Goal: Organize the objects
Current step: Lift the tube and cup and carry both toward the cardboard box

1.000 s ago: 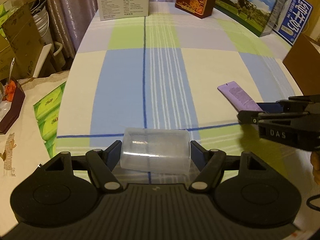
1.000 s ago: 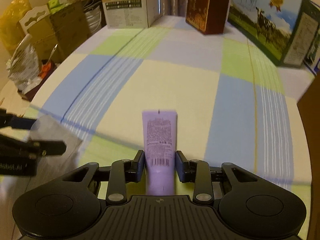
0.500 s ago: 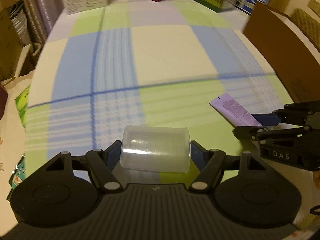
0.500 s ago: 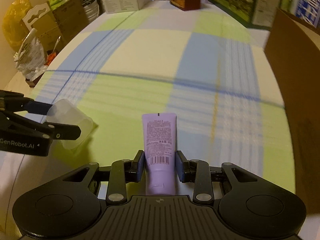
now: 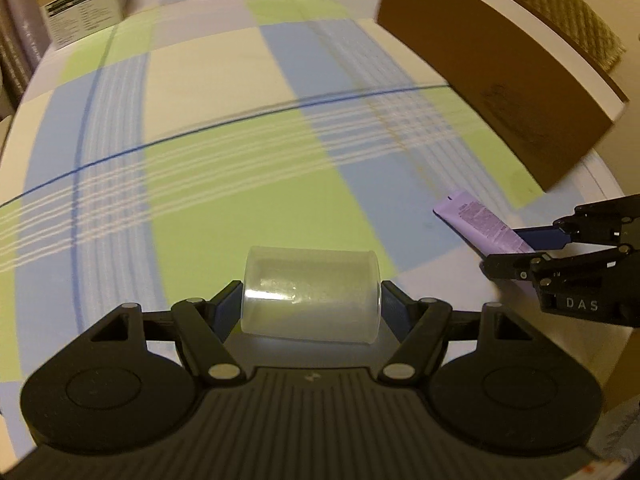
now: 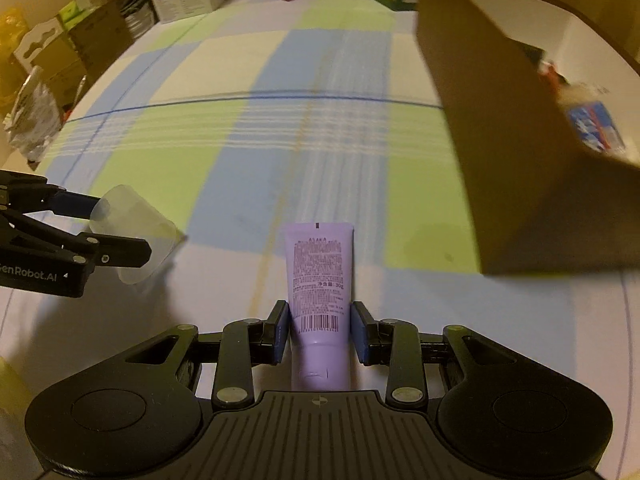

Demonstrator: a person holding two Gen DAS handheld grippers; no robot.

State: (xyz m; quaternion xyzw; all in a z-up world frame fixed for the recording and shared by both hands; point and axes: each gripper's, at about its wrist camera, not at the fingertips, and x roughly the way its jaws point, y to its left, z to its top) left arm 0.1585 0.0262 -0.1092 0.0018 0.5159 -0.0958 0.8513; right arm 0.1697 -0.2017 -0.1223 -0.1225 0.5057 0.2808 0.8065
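Blue-padded fingers (image 5: 226, 312) of the left gripper (image 5: 310, 310) stood fairly wide apart and pressed on both ends of a translucent plastic cup (image 5: 311, 294), which lay crosswise between them, clear of the checked tablecloth (image 5: 224, 184). Seen from the right wrist, the same left gripper (image 6: 120, 226) reached in from the left edge with the cup (image 6: 134, 240) sticking out past its fingertips, its body cut off by the frame. Narrowly set, the right gripper (image 6: 319, 330) was clamped on a lilac tube (image 6: 319, 280) near its cap end, the flat crimped end pointing forward and the printed back label facing the camera; the small print was too fine to read. From the left wrist, the right gripper (image 5: 520, 248) entered at the right edge, with the tube (image 5: 482, 226) slanting out of it toward the upper left. Both grippers pointed steeply down over the table, side by side and apart. A brown cardboard box (image 6: 516, 152) stood on the cloth to the right, its far part cut off; blurred packaging with red and blue print (image 6: 592, 124) showed inside its open top, too smeared to name. Cartons (image 5: 80, 8) lined the far table edge, blurred.
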